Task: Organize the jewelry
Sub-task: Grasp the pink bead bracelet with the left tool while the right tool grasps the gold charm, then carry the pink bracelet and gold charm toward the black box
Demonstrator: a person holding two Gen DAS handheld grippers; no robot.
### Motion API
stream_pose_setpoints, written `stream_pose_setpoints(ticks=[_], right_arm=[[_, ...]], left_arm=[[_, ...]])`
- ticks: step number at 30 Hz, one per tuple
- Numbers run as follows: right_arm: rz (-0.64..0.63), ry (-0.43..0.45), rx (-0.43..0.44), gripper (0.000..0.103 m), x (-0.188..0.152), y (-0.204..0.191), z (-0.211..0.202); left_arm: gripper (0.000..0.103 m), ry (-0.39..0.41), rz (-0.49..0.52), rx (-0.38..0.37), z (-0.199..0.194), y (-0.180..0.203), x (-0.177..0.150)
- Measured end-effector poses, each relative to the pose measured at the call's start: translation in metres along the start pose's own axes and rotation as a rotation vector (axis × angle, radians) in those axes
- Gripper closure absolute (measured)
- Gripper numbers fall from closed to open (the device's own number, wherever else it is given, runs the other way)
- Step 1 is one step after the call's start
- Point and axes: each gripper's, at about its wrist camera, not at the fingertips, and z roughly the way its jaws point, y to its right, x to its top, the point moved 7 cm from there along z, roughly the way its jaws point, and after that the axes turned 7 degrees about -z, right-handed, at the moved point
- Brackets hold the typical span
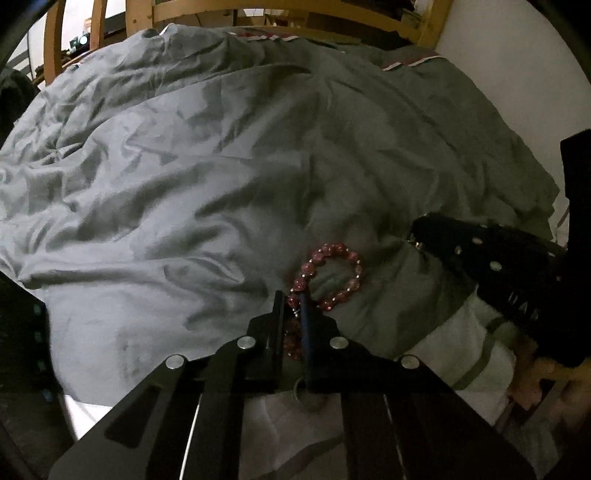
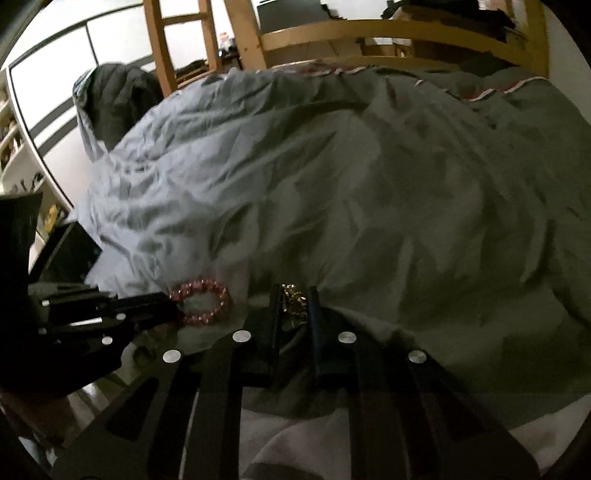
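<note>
A pink beaded bracelet [image 1: 328, 275] lies on the grey duvet [image 1: 184, 184]. My left gripper [image 1: 293, 299] is shut on the near side of the bracelet, beads pinched between its fingers. In the right wrist view the same bracelet [image 2: 201, 301] shows at the tip of the left gripper [image 2: 168, 301]. My right gripper [image 2: 294, 291] is shut on a tangled gold chain piece [image 2: 293, 297], held just above the duvet [image 2: 369, 184]. The right gripper also shows as a black body at the right of the left wrist view [image 1: 480, 254].
A wooden bed frame [image 1: 295, 14] runs along the far side of the bed. A dark garment [image 2: 118, 96] hangs at the far left corner. A white sheet [image 1: 461, 350] shows below the duvet edge. A black box [image 2: 70, 254] sits at the left.
</note>
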Motion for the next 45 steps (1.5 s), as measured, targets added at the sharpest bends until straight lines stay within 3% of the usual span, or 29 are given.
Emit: stream_pose_setpoints(ticks=[11, 24, 31, 36, 45], right_arm=[[0.077, 0.069, 0.057, 0.089, 0.011, 0.005, -0.021], [0.018, 0.126, 0.081, 0.089, 0.018, -0.022, -0.063], [-0.003, 0.122, 0.096, 0.089, 0.016, -0.048, -0.092], [0.015, 0.096, 0.152, 0.089, 0.018, -0.07, -0.101], [-0.042, 0.099, 0.199, 0.089, 0.025, -0.12, -0.108]], left_arm=[[0.095, 0.07, -0.02, -0.021, -0.036, 0.002, 0.013], [0.095, 0.127, -0.049, 0.012, -0.087, 0.001, 0.012], [0.095, 0.137, -0.085, 0.057, -0.122, -0.014, 0.002], [0.095, 0.146, -0.097, 0.091, -0.147, -0.028, -0.001], [0.095, 0.215, -0.152, 0.126, -0.199, -0.068, -0.01]])
